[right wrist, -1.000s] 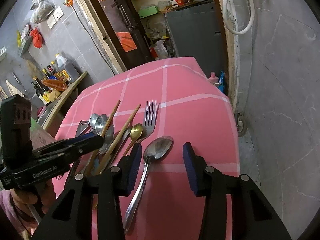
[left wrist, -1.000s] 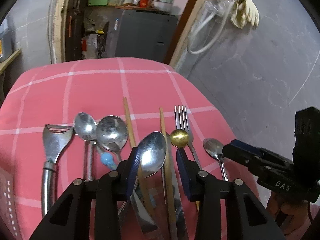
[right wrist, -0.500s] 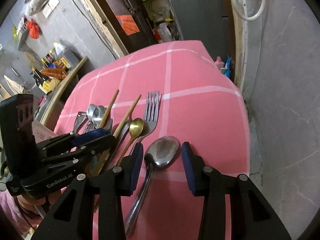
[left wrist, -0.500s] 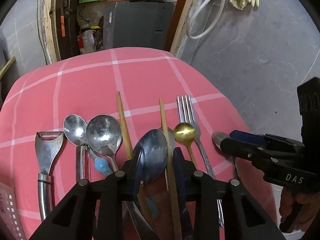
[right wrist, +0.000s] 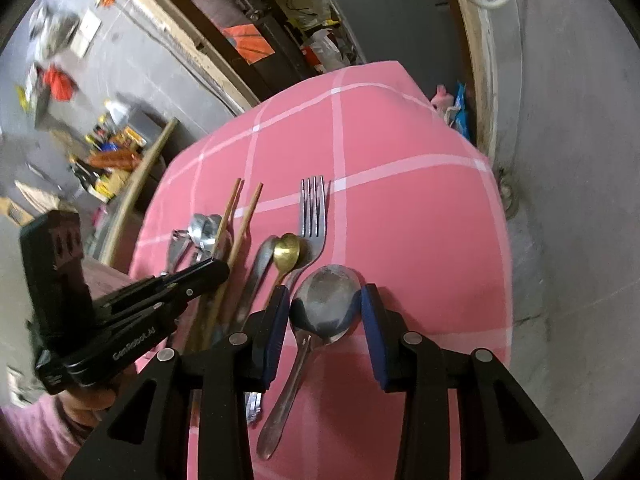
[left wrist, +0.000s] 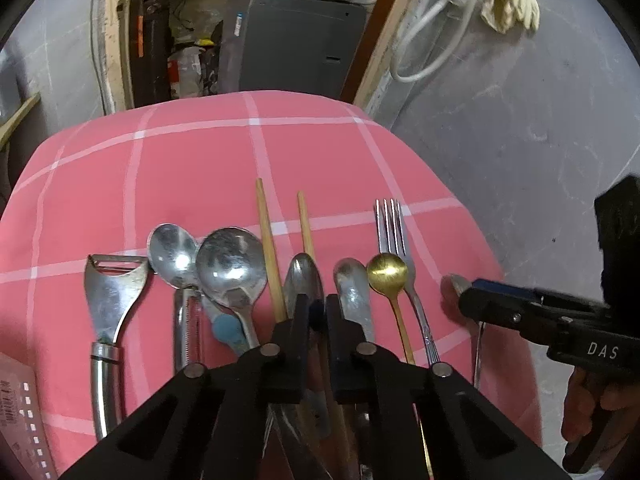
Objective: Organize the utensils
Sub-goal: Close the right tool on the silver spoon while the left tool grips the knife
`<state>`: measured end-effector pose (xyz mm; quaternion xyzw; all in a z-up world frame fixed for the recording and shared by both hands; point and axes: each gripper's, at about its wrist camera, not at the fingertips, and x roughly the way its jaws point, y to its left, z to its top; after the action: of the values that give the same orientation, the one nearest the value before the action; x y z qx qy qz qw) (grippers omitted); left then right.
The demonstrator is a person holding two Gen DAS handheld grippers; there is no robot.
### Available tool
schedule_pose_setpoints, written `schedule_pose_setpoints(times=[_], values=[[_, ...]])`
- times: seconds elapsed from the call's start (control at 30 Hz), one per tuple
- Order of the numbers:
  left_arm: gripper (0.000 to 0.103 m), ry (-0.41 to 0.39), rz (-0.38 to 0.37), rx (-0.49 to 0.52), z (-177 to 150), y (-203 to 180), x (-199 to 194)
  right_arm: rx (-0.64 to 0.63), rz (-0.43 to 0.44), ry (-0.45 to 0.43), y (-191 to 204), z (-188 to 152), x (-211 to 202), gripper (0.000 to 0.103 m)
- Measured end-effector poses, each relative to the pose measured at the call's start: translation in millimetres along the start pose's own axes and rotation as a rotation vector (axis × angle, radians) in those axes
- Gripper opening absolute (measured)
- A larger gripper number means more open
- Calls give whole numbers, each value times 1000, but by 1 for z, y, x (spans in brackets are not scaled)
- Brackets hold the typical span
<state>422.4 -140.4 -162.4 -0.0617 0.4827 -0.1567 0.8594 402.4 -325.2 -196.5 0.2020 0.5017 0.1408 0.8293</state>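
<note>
Your left gripper (left wrist: 318, 312) is down in the middle of the row on the pink checked tablecloth (left wrist: 200, 168). Its fingers are pinched together on the neck of a plain steel spoon (left wrist: 305, 278), and the spoon's bowl stands on edge just past the fingertips.

Left of it lie a flat steel peeler (left wrist: 114, 284), a small steel spoon (left wrist: 172, 250) and a wider steel spoon (left wrist: 230, 264) whose bowl overlaps the small one's. One pale wooden chopstick (left wrist: 268, 240) runs up just beside your left finger. The second wooden chopstick (left wrist: 305, 216) pokes out from behind the gripped spoon. To the right are a dull steel blunt-ended piece (left wrist: 352, 288), a little gold round-bowled spoon (left wrist: 386, 272) and a steel four-tined fork (left wrist: 390, 224), with the gold bowl lying over the fork's neck.

Over on the right edge of the cloth, your right gripper (right wrist: 325, 308) straddles the bowl of a large dull steel tablespoon (right wrist: 326, 300). The spoon lies flat, handle toward you, set apart from the row. The blue pads (right wrist: 370, 320) sit close on either side of the bowl and are closing in, but they aren't squeezing it, and the spoon rests on the cloth. Your hand (left wrist: 580, 400) shows under that gripper's black body at the far right of the left view.
</note>
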Motion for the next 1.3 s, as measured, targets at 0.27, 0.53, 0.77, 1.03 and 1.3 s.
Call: schedule_pose_setpoints(times=[0.27, 0.53, 0.77, 1.03, 1.3], values=[[4, 12, -28, -72, 2, 19, -8, -3, -11, 19, 7, -4, 9, 33], [4, 67, -3, -29, 7, 9, -2, -103, -135, 56, 26, 0, 12, 33], [4, 75, -11, -56, 11, 13, -1, -188, -207, 104, 43, -4, 15, 46], [4, 85, -20, -61, 4, 16, -7, -190, -248, 107, 41, -3, 12, 32], [3, 1, -64, -107, -4, 19, -43, -65, -89, -2, 23, -15, -17, 32]])
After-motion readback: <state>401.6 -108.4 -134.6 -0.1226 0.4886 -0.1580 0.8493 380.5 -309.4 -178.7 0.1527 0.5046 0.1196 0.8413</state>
